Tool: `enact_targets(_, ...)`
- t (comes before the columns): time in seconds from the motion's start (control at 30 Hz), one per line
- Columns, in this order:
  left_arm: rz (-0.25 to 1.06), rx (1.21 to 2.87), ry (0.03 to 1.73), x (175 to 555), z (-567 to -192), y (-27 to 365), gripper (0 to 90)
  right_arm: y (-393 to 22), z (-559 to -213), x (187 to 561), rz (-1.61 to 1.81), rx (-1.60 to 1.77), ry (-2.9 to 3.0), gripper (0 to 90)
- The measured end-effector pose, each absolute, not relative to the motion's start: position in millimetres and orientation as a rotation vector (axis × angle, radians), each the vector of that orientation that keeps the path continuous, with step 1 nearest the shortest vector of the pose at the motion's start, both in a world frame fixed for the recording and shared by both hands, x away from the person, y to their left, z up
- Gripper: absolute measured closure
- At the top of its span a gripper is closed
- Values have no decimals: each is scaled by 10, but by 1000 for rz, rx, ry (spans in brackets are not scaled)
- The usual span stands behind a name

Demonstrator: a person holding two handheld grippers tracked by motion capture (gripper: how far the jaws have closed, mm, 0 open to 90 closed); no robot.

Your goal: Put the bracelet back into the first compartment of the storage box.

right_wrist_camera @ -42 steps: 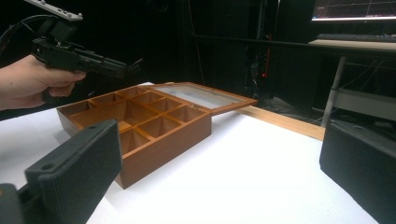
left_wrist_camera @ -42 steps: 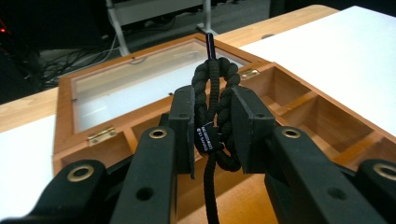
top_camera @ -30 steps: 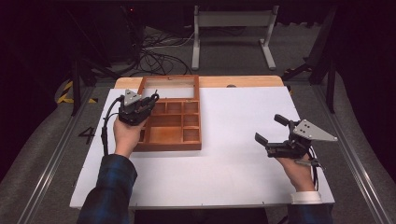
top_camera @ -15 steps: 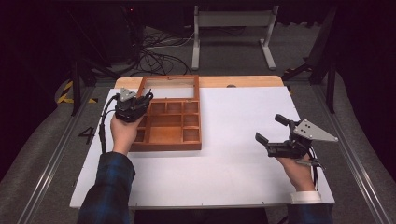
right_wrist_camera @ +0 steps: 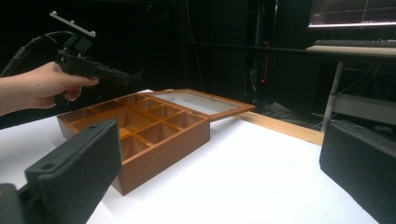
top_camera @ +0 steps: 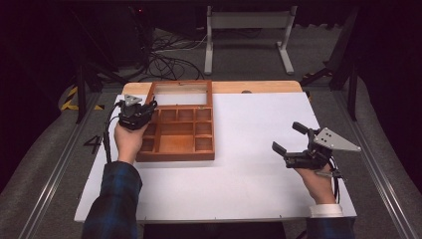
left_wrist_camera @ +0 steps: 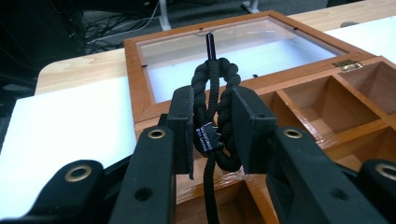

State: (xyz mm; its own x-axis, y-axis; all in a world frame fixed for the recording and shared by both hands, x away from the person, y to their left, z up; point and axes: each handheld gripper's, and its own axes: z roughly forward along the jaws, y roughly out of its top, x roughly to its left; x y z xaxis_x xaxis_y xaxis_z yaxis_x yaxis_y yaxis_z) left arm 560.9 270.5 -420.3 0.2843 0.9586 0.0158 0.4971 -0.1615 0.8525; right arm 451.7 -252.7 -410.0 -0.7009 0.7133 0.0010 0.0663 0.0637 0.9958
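Left gripper [left_wrist_camera: 212, 135] clamped on a black braided cord [left_wrist_camera: 215, 93], loop standing upright, hanging over the far-left compartments of the wooden box [top_camera: 176, 149]; box directly beneath. Right gripper [top_camera: 289, 142] agape, empty, well off right

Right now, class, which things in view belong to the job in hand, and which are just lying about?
Job in hand: left gripper, black braided cord, wooden compartment box.
Lying about: right gripper, open and apart; cables on the floor; metal stand.
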Motion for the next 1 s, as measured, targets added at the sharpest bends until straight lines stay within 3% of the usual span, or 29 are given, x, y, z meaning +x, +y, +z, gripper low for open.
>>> enact_targets(1.0,756,1871,1395,5681,-4313,2745,662,-2542,-4088,4510,1677,773,1832,0)
